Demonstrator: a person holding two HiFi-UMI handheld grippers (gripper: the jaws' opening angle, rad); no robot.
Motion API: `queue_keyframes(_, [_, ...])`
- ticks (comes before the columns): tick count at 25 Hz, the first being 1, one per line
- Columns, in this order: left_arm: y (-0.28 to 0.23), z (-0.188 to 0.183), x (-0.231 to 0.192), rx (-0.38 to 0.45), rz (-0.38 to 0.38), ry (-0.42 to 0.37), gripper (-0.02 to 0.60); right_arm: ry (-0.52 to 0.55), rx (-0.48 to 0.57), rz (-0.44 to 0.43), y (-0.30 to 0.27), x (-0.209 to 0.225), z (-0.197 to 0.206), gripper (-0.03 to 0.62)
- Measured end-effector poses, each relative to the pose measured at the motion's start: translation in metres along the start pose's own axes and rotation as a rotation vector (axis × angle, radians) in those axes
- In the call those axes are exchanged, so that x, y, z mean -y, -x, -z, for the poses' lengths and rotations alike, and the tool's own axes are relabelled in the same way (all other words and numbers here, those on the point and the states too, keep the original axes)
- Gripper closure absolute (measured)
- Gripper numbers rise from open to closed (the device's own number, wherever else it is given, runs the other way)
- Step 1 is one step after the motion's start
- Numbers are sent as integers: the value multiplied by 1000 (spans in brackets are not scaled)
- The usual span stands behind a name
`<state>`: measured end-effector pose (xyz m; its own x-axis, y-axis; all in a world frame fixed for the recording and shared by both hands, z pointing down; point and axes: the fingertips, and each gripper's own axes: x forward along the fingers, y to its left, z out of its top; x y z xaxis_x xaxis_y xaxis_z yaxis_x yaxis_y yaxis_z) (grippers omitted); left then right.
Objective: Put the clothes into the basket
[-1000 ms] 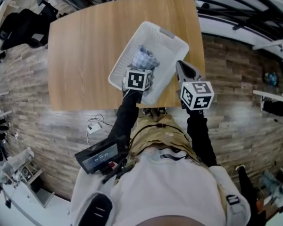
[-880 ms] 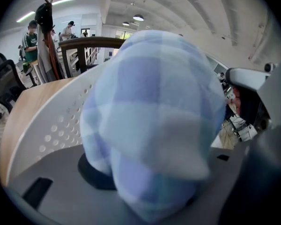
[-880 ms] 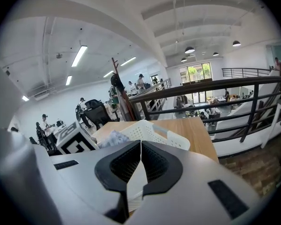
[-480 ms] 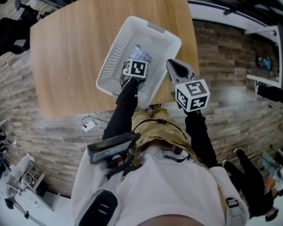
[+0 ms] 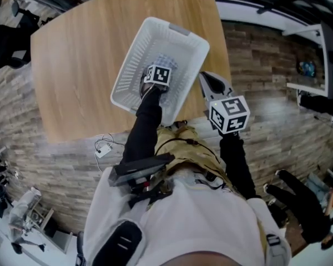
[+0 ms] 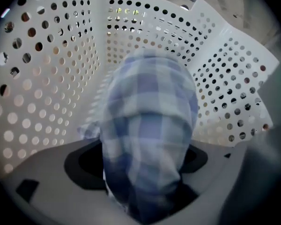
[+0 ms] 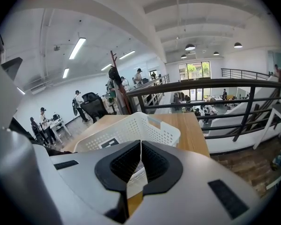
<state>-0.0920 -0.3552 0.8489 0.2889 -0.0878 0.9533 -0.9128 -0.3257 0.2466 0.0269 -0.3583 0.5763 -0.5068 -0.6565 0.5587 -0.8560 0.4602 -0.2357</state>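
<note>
A white perforated basket [image 5: 134,53] stands on the wooden table [image 5: 77,60] near its front right edge. My left gripper [image 5: 159,71] reaches down inside it. In the left gripper view a blue checked cloth [image 6: 147,125] hangs between the jaws of the left gripper [image 6: 140,165], which are opening, and the basket walls [image 6: 47,78] surround it. A bit of the cloth [image 5: 167,61] shows beside the marker cube. My right gripper [image 5: 208,81] hovers just right of the basket, shut and empty. The right gripper [image 7: 140,150] looks across at the basket's rim [image 7: 131,128].
The table's right edge [image 7: 196,135] lies just beyond the basket, with a black railing [image 7: 234,86] and a lower floor past it. A small white cable [image 5: 104,147] lies on the wood-pattern floor by the table's near edge. Several people stand far off.
My left gripper has pushed farther forward and down into the basket with the checked cloth. The right gripper has stayed beside the basket.
</note>
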Motion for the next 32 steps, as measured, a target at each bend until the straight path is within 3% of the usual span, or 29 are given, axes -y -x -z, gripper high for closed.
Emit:
queue_keyframes(2, [14,-7,0,44,4,-12,146,1,6,4,4,0,-2,571])
queue_keyframes(5, [53,-31,-1,181,-2,-59,94,-4,30,4,12,-1,-9,571])
queue_keyframes(7, [87,-41,3,265,2,-66,91,-9,56,-3,19,-7,-16,571])
queue_keyframes(11, [187,-71,28,583,19,-93,101,15,121,-19,26,-27,-43,571])
queue_keyframes(13, [245,-77,42,761,-26,-150,160,37,159,-22,30,-40,-60,572])
queue_keyframes(15, [293,-72,52,905,-90,-175,359,50,193,-32,38,-53,-73,571])
queue_keyframes(16, [312,-68,55,952,-117,-175,412,58,210,-39,41,-59,-79,572])
queue_keyframes(19, [357,-59,55,1044,-199,-164,463,82,268,-65,49,-75,-99,572])
queue_keyframes(22, [395,-46,48,1125,-267,-110,580,93,322,-79,62,-88,-114,572])
queue_keyframes(24, [417,-39,45,1159,-288,-80,580,91,360,-83,71,-95,-125,572])
queue_keyframes(32, [485,-19,56,1258,-198,-11,580,170,483,-127,103,-124,-161,572])
